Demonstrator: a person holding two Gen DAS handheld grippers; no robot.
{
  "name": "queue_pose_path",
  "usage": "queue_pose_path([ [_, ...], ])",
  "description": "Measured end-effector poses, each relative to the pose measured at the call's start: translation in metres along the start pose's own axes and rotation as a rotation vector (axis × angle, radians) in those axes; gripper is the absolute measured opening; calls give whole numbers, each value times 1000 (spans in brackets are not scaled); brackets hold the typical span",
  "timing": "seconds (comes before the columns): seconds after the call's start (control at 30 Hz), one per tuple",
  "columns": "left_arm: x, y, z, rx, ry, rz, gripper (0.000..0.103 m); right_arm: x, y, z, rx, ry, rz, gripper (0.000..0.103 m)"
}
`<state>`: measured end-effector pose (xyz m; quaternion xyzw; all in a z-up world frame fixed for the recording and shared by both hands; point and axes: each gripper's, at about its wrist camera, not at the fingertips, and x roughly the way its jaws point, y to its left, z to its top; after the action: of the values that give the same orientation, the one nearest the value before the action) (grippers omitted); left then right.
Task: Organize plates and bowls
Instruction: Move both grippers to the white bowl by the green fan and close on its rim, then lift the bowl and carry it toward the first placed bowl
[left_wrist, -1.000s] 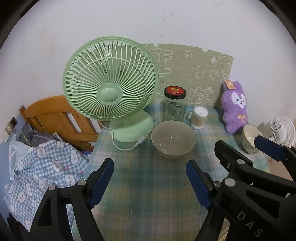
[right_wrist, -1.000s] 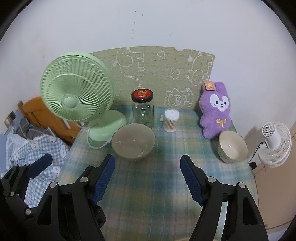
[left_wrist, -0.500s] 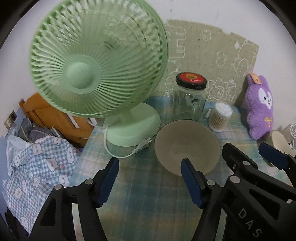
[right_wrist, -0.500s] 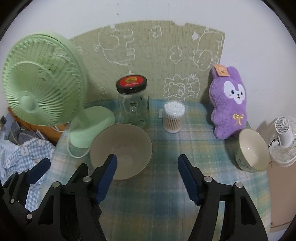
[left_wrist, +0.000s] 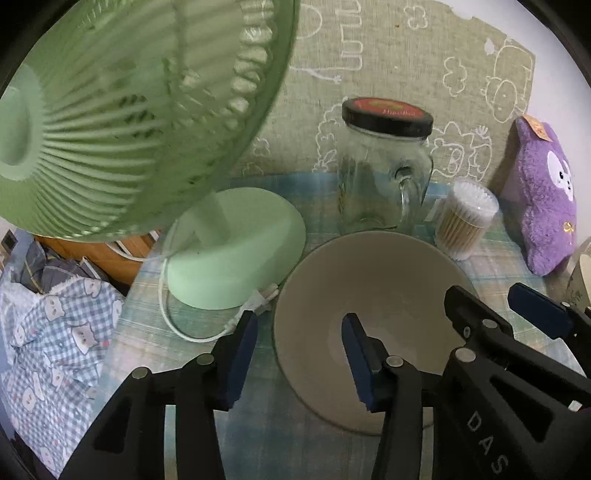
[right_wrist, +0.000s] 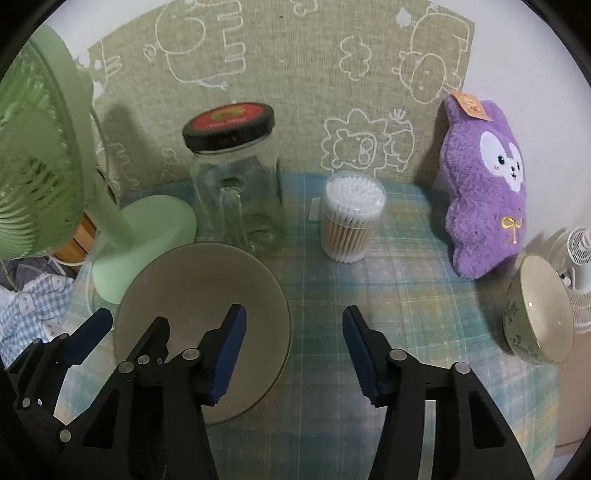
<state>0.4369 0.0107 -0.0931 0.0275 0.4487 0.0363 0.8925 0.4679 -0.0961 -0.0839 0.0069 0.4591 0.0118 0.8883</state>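
Observation:
A large beige bowl (left_wrist: 373, 291) sits on the plaid tablecloth; it also shows in the right wrist view (right_wrist: 199, 288). My left gripper (left_wrist: 299, 354) is open and straddles the bowl's left rim, one finger outside and one inside. My right gripper (right_wrist: 291, 350) is open, with its left finger over the bowl's near right part and its right finger over bare cloth. A smaller patterned bowl (right_wrist: 539, 314) sits at the table's right edge, and only its edge shows in the left wrist view (left_wrist: 581, 273).
A green fan (left_wrist: 122, 122) stands just left of the large bowl, its white cable (left_wrist: 192, 325) by the rim. Behind the bowl are a glass jar (right_wrist: 236, 184), a cotton swab tub (right_wrist: 351, 221) and a purple plush (right_wrist: 487, 188). A small white fan (right_wrist: 580, 251) stands off the table at right.
Both grippers have moved forward and down toward the large bowl. The left gripper now straddles its rim, and its fingers stand closer together than before.

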Motion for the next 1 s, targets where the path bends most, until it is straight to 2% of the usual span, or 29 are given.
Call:
queue_pose_path([
  [0.1,10,-1,2,0,20,-1,40,11,-1,1,-2,17,-6,48],
  [0.33,21,2,1,-17,23,22,19,24,4,3,-26,26,-2,30],
  [0.4,21,3,1,-18,26,8,18,26,6,4,-29,32,12,21],
  [0.47,22,7,2,-25,32,-10,17,26,8,5,-28,35,22,16],
  [0.77,14,3,0,0,44,-14,16,21,6,3,-22,52,17,16],
  [1.0,-10,1,-2,0,35,0,16,0,1,-1,-17,44,31,16],
])
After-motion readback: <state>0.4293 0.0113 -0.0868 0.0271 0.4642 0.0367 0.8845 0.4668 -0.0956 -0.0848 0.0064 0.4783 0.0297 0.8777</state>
